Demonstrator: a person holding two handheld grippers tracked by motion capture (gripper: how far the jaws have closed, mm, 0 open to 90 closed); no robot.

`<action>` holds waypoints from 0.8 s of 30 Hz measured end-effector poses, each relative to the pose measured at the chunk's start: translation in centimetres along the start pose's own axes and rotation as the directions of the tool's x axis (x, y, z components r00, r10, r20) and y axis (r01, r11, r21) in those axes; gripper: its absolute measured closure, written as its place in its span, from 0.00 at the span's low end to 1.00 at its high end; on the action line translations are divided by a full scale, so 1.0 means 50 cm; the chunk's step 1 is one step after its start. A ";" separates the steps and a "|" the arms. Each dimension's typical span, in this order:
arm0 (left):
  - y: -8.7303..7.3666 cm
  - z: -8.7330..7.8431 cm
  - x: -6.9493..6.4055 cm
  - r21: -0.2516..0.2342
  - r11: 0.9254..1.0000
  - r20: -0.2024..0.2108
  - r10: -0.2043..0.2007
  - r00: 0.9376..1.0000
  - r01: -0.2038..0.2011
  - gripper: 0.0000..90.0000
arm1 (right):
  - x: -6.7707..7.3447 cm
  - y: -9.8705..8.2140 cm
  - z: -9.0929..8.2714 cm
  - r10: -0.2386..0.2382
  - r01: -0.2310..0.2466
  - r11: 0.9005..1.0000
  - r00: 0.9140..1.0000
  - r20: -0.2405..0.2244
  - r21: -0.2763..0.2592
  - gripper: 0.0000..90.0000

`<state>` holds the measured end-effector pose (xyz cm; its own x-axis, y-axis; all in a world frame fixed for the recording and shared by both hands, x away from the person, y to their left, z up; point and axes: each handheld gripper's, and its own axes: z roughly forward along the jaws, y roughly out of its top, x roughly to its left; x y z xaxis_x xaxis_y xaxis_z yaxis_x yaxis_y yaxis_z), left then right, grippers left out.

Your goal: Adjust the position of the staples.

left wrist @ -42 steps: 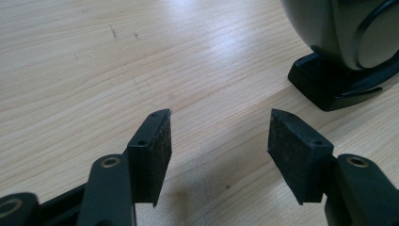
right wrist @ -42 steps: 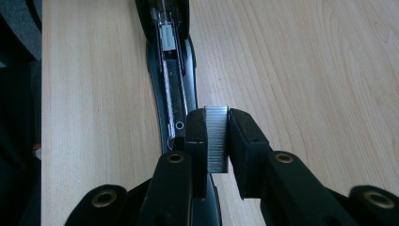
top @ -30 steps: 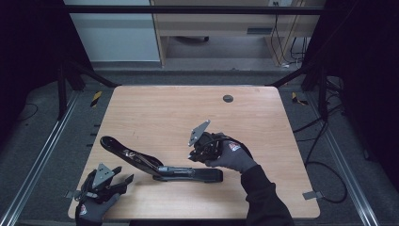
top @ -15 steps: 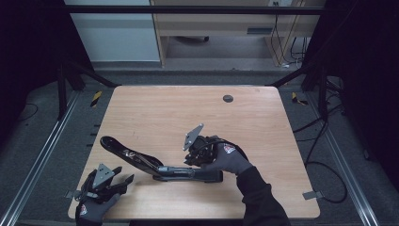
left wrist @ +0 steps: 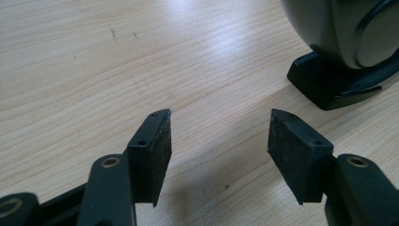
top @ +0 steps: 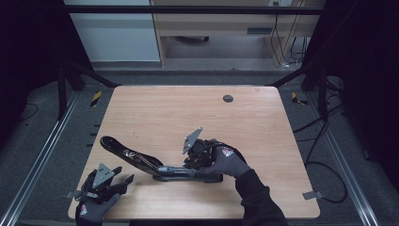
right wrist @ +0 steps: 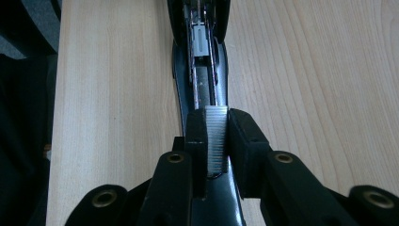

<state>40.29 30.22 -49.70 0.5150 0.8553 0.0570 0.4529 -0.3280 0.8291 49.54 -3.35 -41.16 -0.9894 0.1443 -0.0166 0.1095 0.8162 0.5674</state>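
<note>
No readable text, number or brand appears anywhere. The glove [top: 229, 159] on the right hand carries a small red-and-white badge, and the left glove [top: 89, 210] a similar one, but both are too small and blurred to make out.

The desk [top: 155, 110] is topped with pale wood-grain laminate, smooth with a soft sheen. The opened stapler [right wrist: 202, 84] is seen as glossy black plastic around a bright metal channel. A ridged, silvery metal staple strip [right wrist: 217, 136] is pinched by matt black, grainy pads [left wrist: 161, 150].
</note>
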 end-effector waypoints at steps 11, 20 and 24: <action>0.000 0.000 0.000 0.001 1.000 0.001 0.002 1.000 -0.002 0.44 | 0.002 -0.002 0.007 0.001 -0.001 1.000 1.000 -0.009 -0.008 0.87; 0.000 0.000 0.000 0.000 1.000 0.002 0.001 1.000 -0.001 0.44 | 0.004 0.004 0.019 -0.003 0.003 1.000 1.000 -0.016 -0.007 0.87; 0.000 0.000 0.000 -0.001 1.000 0.001 0.003 1.000 -0.003 0.44 | 0.004 0.005 0.023 -0.005 0.005 1.000 1.000 -0.019 -0.007 0.87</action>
<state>40.30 30.20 -49.70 0.5174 0.8537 0.0590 0.4507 -0.3305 0.8293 49.46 -2.49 -41.96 -0.9916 0.1293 -0.0040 0.1037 0.8131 0.5728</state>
